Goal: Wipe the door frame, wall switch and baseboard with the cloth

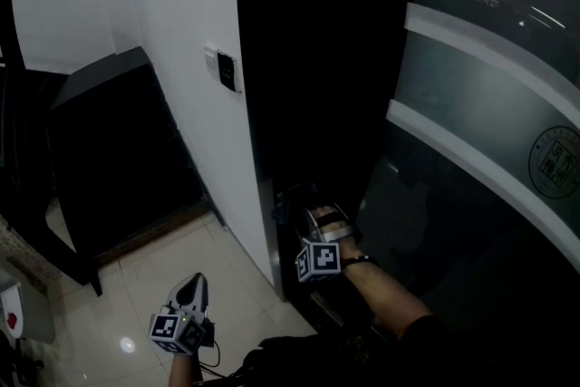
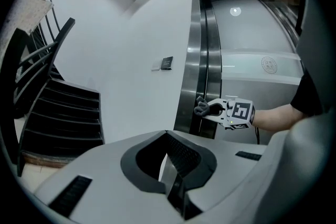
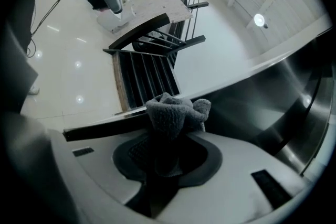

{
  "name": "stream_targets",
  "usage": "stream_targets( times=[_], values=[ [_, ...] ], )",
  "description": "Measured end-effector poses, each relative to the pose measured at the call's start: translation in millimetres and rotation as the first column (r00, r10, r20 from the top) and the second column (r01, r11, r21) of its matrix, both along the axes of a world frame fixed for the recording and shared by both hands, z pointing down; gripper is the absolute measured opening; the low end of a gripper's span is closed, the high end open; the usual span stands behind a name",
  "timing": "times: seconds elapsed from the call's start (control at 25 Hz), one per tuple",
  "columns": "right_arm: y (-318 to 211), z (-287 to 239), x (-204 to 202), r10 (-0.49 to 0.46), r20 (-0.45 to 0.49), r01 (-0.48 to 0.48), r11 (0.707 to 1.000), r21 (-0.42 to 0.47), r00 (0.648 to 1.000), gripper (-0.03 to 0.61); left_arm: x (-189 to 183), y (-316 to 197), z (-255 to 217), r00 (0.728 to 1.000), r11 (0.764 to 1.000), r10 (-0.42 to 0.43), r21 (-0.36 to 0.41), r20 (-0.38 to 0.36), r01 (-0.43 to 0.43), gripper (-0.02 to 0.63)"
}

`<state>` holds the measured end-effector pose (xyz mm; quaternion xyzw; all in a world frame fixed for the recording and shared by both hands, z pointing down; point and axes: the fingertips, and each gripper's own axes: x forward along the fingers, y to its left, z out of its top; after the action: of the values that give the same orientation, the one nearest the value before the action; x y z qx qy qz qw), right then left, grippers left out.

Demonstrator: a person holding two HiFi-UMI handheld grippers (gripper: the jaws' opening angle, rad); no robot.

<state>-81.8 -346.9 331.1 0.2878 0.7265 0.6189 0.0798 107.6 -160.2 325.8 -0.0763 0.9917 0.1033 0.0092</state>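
Observation:
My right gripper (image 1: pixel 306 211) is low against the dark metal door frame (image 1: pixel 265 149) and is shut on a bunched grey cloth (image 3: pixel 176 113). In the right gripper view the cloth sticks out past the jaws, against the edge where the steel frame (image 3: pixel 278 92) meets the white wall. The left gripper view shows that gripper (image 2: pixel 212 109) with the cloth (image 2: pixel 201 108) on the frame (image 2: pixel 197 71). The dark wall switch (image 1: pixel 227 71) sits higher on the white wall, also seen as the switch (image 2: pixel 166 63). My left gripper (image 1: pixel 192 284) hangs over the floor tiles, shut and empty, its jaws (image 2: pixel 173 165) closed together.
A dark staircase (image 1: pixel 118 149) with a black handrail (image 1: pixel 18 149) stands left of the wall. A frosted glass door panel (image 1: pixel 489 104) fills the right. Pale glossy floor tiles (image 1: pixel 118 304) lie below. A brown strip (image 1: pixel 163 227) runs along the foot of the stairs.

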Motion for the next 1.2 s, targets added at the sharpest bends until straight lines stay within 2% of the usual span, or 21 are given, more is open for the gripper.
stream_targets(
  times=[0.76,1.08,1.2],
  values=[
    [-1,92,2,-0.016,-0.144,0.026,0.997,0.068,0.99,0.095,-4,6,1,0.999,0.999,-0.034,-0.006,-0.018,0.034,0.003],
    [-7,129,10,0.007,-0.235,0.029,0.988,0.15,0.972,0.095,4,4,22,0.996,0.999,-0.05,0.008,-0.072,0.051,0.003],
    [-2,133,10,0.011,-0.25,0.024,0.991,0.133,0.968,0.095,2,1,23,0.997,0.999,-0.039,0.01,-0.074,0.04,0.003]
  ],
)
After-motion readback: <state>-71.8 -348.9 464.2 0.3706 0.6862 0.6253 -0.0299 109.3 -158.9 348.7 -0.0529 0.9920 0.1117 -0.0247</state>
